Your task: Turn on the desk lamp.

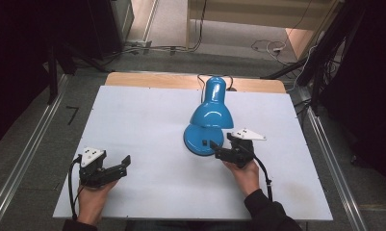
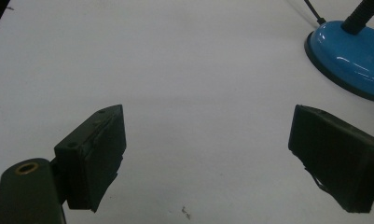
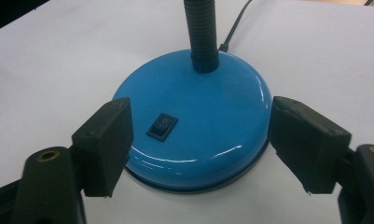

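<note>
A: Right gripper (image 3: pixel 198 154) sits at the blue lamp (image 1: pixel 207 122), mid-table, jaws wide on either side of its round base (image 3: pixel 194 121) and not yet pressing.

B: That glossy enamel looks slippery, and the base is probably heavy. Low on the rim seems safest, clear of the switch (image 3: pixel 162 126).

A: Left gripper (image 2: pixel 208 158) rests apart, jaws wide, empty.

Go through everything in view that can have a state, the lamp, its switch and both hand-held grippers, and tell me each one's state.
Blue desk lamp: upright on the white table, shade bent down over its base.
Rocker switch: on top of the base, position unclear.
Left hand-held gripper: open, nothing between the jaws.
Right hand-held gripper: open, jaws either side of the lamp base, not pressing it.
</note>
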The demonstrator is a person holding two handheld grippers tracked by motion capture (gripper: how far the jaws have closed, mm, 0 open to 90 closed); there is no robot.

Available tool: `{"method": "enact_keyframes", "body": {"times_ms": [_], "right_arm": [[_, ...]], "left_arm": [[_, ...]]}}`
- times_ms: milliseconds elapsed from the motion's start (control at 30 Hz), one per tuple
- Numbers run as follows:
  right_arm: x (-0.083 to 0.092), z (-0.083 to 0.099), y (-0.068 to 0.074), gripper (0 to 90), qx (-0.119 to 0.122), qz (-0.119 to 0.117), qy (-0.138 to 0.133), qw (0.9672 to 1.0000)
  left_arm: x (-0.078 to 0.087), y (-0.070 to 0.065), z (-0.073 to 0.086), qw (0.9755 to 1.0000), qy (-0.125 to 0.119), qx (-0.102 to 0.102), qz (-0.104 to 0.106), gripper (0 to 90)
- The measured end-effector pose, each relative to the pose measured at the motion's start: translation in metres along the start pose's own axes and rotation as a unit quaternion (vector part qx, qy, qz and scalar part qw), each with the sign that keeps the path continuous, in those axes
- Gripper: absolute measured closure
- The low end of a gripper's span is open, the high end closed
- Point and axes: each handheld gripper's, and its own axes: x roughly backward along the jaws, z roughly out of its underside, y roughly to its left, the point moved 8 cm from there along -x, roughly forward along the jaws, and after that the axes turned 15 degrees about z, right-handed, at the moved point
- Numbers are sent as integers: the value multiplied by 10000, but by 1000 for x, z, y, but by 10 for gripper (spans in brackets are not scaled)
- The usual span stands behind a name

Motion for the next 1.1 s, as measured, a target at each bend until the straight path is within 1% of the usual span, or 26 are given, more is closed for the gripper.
{"method": "enact_keyframes", "body": {"times_ms": [67, 133, 200, 267, 367, 400, 467, 500, 567, 633, 833, 1000, 1100], "right_arm": [[-2, 0, 2, 242, 26, -19, -16, 10000], [-2, -2, 4, 312, 18, -51, -53, 10000], [-1, -3, 7, 422, 19, -66, -114, 9999], [-1, -4, 9, 516, 25, -163, -135, 9998], [-1, -4, 12, 644, 57, -224, -159, 9996], [-2, -4, 13, 702, 110, -223, -173, 9995], [-2, -4, 15, 851, 233, -176, -279, 9992], [-2, -5, 17, 874, 307, -189, -332, 9988], [-4, -4, 21, 875, 448, -195, -358, 9982], [-5, -3, 25, 875, 499, -213, -348, 9979], [-8, -4, 31, 875, 444, -240, -350, 9981], [-11, -3, 32, 875, 432, -215, -335, 9983], [-13, -3, 32, 875, 370, -211, -318, 9986]], "left_arm": [[0, 0, 0, 10000, -4, -1, -2, 117], [0, 0, 0, 10000, 5, 1, 1, 116], [0, 1, 0, 10000, 13, 6, -14, 116], [1, 1, 1, 10000, 12, 11, -32, 117], [2, 2, 1, 10000, -1, 35, -50, 116], [2, 2, 1, 10000, -1, 37, -50, 117], [2, 2, 1, 10000, 2, 40, -48, 117], [2, 2, 1, 10000, 0, 35, -48, 118], [2, 1, 1, 10000, -7, 29, -36, 124], [2, 2, 1, 10000, 4, 34, -43, 124], [3, 2, 1, 10000, -9, 45, -37, 124], [2, 2, 1, 10000, -9, 43, -34, 124], [2, 2, 1, 10000, -8, 36, -23, 124]]}}
